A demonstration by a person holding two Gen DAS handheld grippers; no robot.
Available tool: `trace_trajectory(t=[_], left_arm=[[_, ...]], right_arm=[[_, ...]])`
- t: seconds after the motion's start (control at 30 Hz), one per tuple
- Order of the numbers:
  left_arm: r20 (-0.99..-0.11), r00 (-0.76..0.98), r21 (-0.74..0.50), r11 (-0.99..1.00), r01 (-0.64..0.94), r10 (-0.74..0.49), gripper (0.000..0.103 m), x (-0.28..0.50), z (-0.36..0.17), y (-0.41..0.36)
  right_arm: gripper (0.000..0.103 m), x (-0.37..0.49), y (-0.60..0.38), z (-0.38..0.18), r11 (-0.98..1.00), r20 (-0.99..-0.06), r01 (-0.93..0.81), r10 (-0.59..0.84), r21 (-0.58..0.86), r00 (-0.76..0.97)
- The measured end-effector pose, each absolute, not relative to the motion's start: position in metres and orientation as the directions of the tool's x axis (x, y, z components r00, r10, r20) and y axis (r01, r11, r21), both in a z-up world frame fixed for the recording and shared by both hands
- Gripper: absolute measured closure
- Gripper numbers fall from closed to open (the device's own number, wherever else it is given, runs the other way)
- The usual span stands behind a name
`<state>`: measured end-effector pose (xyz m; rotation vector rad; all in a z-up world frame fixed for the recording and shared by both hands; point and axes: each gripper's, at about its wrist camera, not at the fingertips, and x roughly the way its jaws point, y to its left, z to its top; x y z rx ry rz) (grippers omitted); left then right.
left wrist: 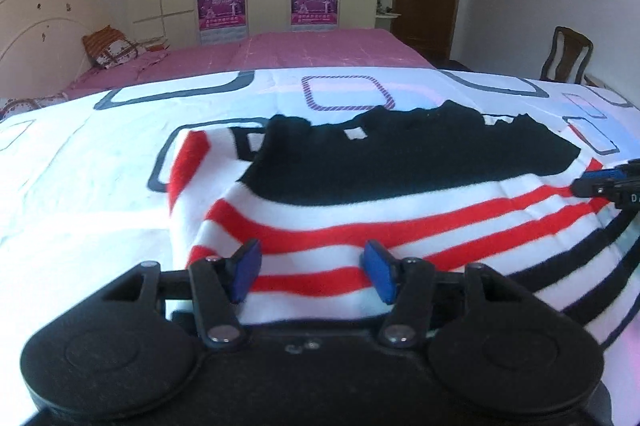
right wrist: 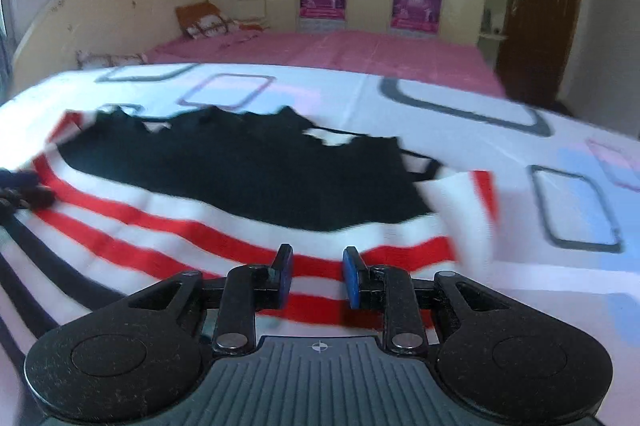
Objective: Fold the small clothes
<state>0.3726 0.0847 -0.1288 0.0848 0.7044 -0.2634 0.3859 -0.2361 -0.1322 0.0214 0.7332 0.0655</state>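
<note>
Fingers of the left gripper and right gripper are hovering parted and empty over the near hem of the red-and-white striped, black-topped knit garment lying on the white patterned tabletop, risking pinching only one layer.

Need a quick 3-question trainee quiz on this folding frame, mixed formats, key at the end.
1. True or false: the left gripper has its jaws open over the striped garment.
2. Multiple choice: the garment's far part is A) black B) green C) yellow.
3. Fill in: the garment lies on a white sheet printed with rounded ____.

Key: 1 true. 2 A; the black panel sits beyond the red and white stripes. 3 rectangles. The right gripper is also open, gripping nothing.
</note>
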Motion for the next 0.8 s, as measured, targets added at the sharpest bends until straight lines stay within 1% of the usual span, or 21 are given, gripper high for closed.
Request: trace_trajectory(t=[0.13,0.2,0.27,0.33,0.43,0.6,0.7,0.8], left_arm=[[-0.664,0.721,-0.024,0.97,0.242,-0.197,0.046,0.371,-0.125,0.086],[-0.675,0.715,-0.014,0.973,0.232,-0.18,0.046,0.371,-0.122,0.083],[-0.689,0.705,-0.024,0.977,0.212,-0.17,0.048,0.371,-0.116,0.082],[-0.697,0.693,-0.048,0.977,0.206,-0.181,0.047,0.368,-0.109,0.079],[-0.689,0.694,-0.069,0.973,0.222,-0.208,0.046,0.358,-0.1,0.074],[-0.697,0.678,-0.077,0.964,0.253,-0.234,0.045,0.347,-0.097,0.057],[-0.705,0.669,-0.073,0.963,0.26,-0.234,0.045,0.343,-0.102,0.048],[-0.72,0.658,-0.059,0.965,0.257,-0.219,0.043,0.34,-0.11,0.045]], right_arm=[[0.077,0.381,-0.225,-0.134,0.998,-0.667,-0.055,0.019,-0.032,0.744],[0.077,0.377,-0.224,-0.128,0.999,-0.663,-0.047,0.038,0.004,0.747],[0.077,0.369,-0.223,-0.118,0.995,-0.638,-0.062,0.096,0.076,0.764],[0.077,0.363,-0.214,-0.109,0.99,-0.612,-0.098,0.142,0.104,0.778],[0.077,0.357,-0.195,-0.101,0.984,-0.605,-0.148,0.178,0.101,0.776],[0.077,0.353,-0.169,-0.1,0.972,-0.604,-0.19,0.233,0.135,0.762],[0.077,0.352,-0.159,-0.105,0.971,-0.621,-0.198,0.237,0.132,0.747],[0.077,0.347,-0.159,-0.114,0.978,-0.648,-0.18,0.202,0.1,0.734]])
